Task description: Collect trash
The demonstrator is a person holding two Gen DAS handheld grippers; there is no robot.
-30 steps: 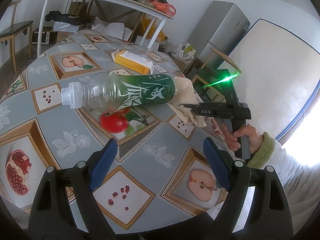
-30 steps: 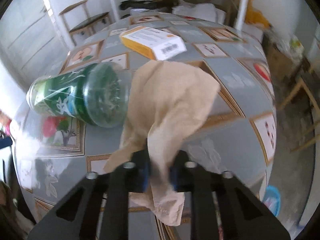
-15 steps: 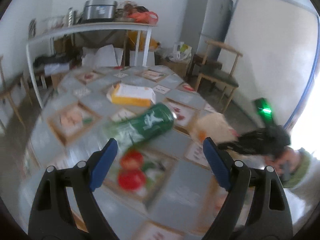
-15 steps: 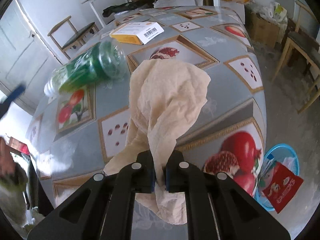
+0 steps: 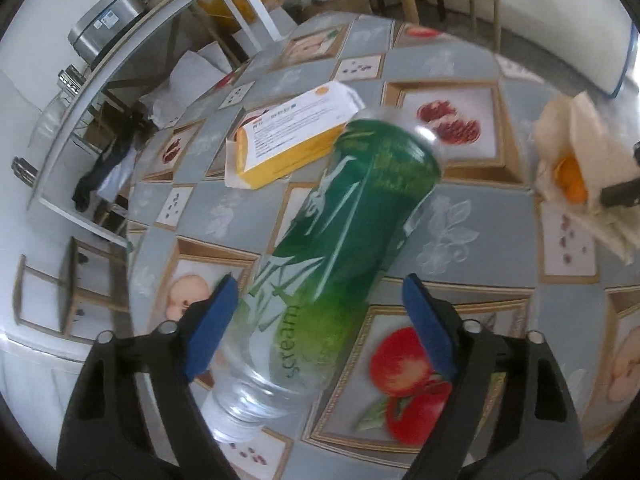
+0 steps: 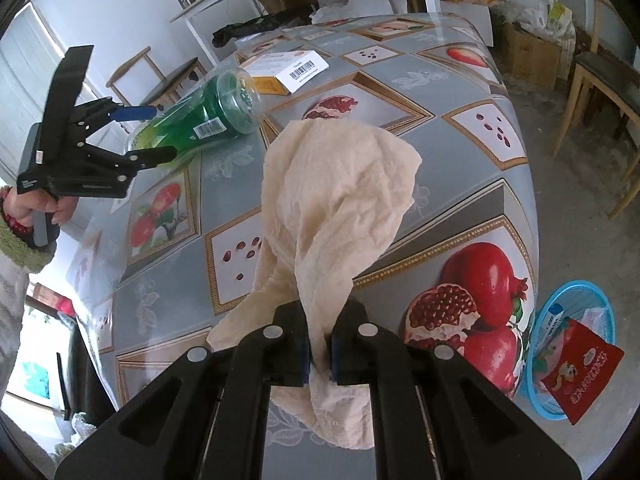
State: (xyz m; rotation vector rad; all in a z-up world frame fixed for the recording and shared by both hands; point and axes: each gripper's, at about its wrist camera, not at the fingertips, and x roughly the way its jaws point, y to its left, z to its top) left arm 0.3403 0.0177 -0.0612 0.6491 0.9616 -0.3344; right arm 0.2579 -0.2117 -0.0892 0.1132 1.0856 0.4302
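A clear plastic bottle [image 5: 344, 232] with a green label lies on its side on the fruit-patterned table [image 5: 452, 208], its neck towards the left wrist camera. My left gripper [image 5: 320, 292] straddles it and its jaws are closing. The left pad [image 5: 208, 324] is at the bottle's side, while the right pad stands clear of it. From the right wrist view, the left gripper [image 6: 160, 132] reaches over the bottle [image 6: 200, 128]. My right gripper [image 6: 319, 344] is shut on a crumpled beige tissue [image 6: 344, 200], held above the table's corner. Something orange shows inside the tissue [image 5: 580, 152].
A yellow and white carton [image 5: 292, 136] lies flat just beyond the bottle. A blue basket [image 6: 572, 285] holding a red packet stands on the floor by the table's corner. Wooden chairs [image 6: 600, 92], boxes and a white shelf table ring the room.
My left gripper swung round and rolled, and the bottle now lies between its jaws. My right gripper carried the tissue towards the table's corner, and the blue basket came into view.
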